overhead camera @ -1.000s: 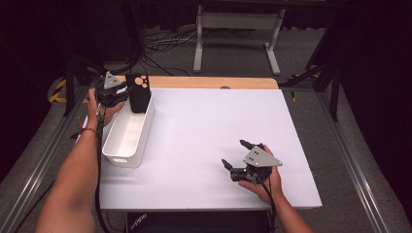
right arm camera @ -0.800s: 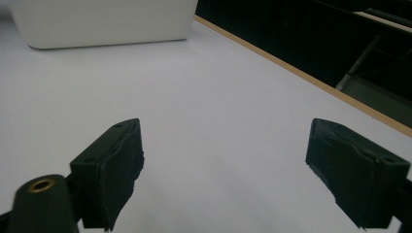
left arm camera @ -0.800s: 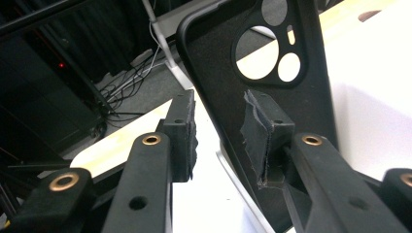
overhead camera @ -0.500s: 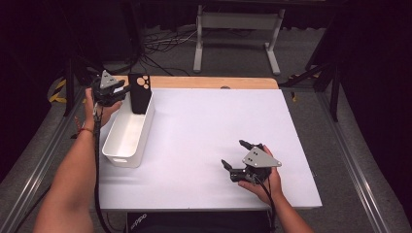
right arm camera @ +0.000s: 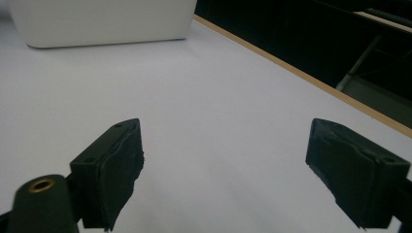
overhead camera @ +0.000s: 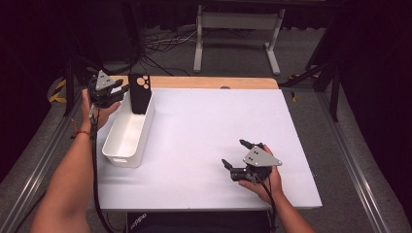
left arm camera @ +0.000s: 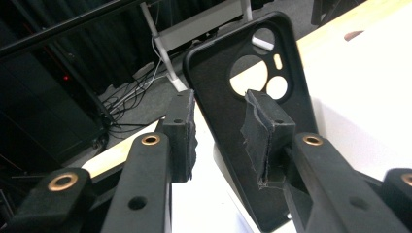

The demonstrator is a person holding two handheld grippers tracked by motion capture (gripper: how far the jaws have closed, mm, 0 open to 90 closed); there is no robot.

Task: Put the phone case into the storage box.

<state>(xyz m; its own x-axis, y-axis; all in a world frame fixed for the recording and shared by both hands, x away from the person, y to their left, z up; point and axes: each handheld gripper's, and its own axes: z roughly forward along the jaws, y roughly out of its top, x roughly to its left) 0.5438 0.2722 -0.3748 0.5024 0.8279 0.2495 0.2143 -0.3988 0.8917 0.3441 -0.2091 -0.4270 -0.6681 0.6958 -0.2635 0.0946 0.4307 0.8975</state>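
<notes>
A black phone case (overhead camera: 139, 94) with round camera cut-outs stands upright at the far end of a white bin (overhead camera: 112, 158), leaning on its end wall. My left gripper (overhead camera: 124, 90) hovers just left of the case. In the left gripper view the case (left arm camera: 214, 77) rises just beyond the left gripper (left arm camera: 218, 116); the jaws stand apart and neither pad presses on it. My right gripper (overhead camera: 233, 153) rests low over the white table near the front right, wide open. In the right gripper view, the right gripper (right arm camera: 223, 145) has bare table between its jaws.
The white bin (right arm camera: 97, 22) lies lengthwise along the left side of the white table (overhead camera: 204, 121), which has a wooden far edge (overhead camera: 214, 82). Beyond the table stand a metal frame (overhead camera: 238, 29) and floor cables (overhead camera: 165, 46). Rails run down both sides.
My left gripper has drawn back a little to the left, away from the phone case, which stays standing in the bin. The right gripper has not moved.
</notes>
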